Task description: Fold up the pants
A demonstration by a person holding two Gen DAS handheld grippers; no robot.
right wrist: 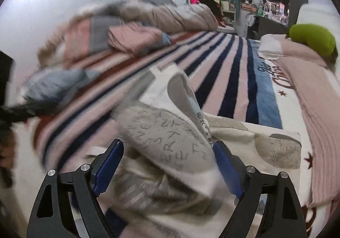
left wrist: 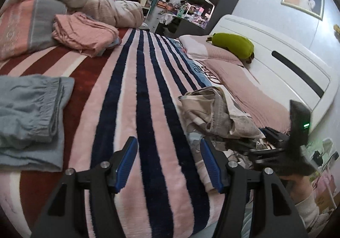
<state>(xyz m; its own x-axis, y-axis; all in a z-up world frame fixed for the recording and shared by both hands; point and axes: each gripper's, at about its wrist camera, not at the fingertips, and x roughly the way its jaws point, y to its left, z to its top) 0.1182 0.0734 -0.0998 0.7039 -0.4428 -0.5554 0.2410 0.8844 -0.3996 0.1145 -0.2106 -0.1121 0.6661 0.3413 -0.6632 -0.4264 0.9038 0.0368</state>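
Here the cream printed pants (right wrist: 170, 142) lie crumpled on the striped fleece blanket (left wrist: 131, 110), soft folds bunched between the right gripper (right wrist: 167, 165) fingers, jaws spread, pads not visibly pinching. Left gripper (left wrist: 167, 165) released, empty over stripes; pants just right of it. Folded blue-grey garment (left wrist: 29, 114) far left.

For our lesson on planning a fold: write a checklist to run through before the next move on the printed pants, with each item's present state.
1. Left tongs empty and open: ok.
2. Right tongs open: ok.
3. Printed pants between the right tongs: ok; gripped: not ok.
4. Pants spread flat: not ok, crumpled.
5. Bare striped blanket beside them: ok.
6. Folded blue-grey pants lying apart: ok.
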